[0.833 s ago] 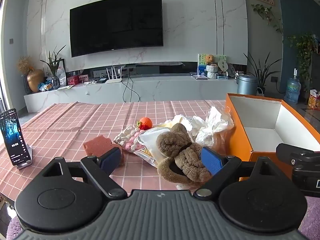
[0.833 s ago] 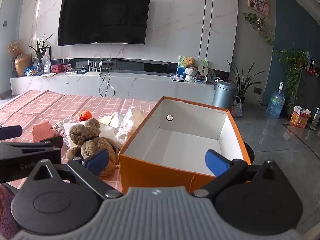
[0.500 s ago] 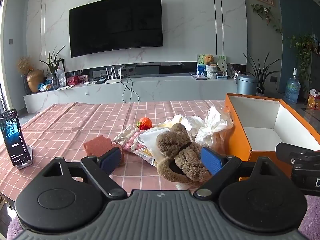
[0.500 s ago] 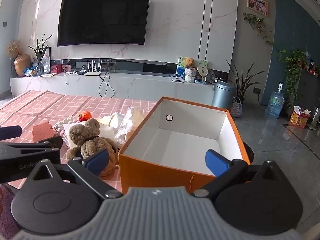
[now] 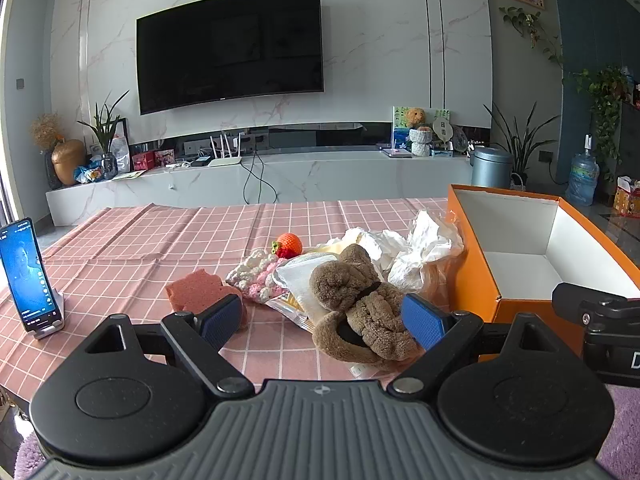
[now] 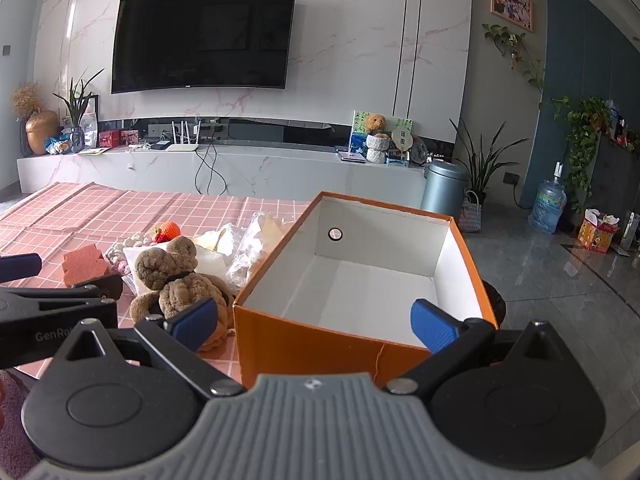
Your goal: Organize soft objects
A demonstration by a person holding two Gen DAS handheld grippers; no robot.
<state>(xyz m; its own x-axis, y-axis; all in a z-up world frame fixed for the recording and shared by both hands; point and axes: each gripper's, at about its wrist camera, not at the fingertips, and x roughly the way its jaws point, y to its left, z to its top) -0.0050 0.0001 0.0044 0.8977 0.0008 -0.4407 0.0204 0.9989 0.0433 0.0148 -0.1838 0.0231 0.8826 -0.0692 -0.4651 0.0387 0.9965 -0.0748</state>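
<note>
A brown plush bear (image 5: 360, 304) lies on the pink checked tablecloth (image 5: 140, 248), on top of a plastic-wrapped packet (image 5: 296, 280). Around it lie a pink sponge (image 5: 196, 292), a pink-and-white knitted piece (image 5: 256, 276), a knitted strawberry (image 5: 288, 245) and crumpled white bags (image 5: 420, 248). My left gripper (image 5: 320, 320) is open and empty, just short of the bear. An empty orange box (image 6: 360, 280) stands right of the pile. My right gripper (image 6: 314, 322) is open and empty at the box's near wall. The bear also shows in the right wrist view (image 6: 176, 280).
A phone on a stand (image 5: 30, 276) is at the table's left edge. The right gripper's body (image 5: 600, 320) shows at the right of the left wrist view. Beyond the table are a TV console (image 5: 280, 176), a metal bin (image 6: 444, 188) and a floor plant (image 6: 480, 168).
</note>
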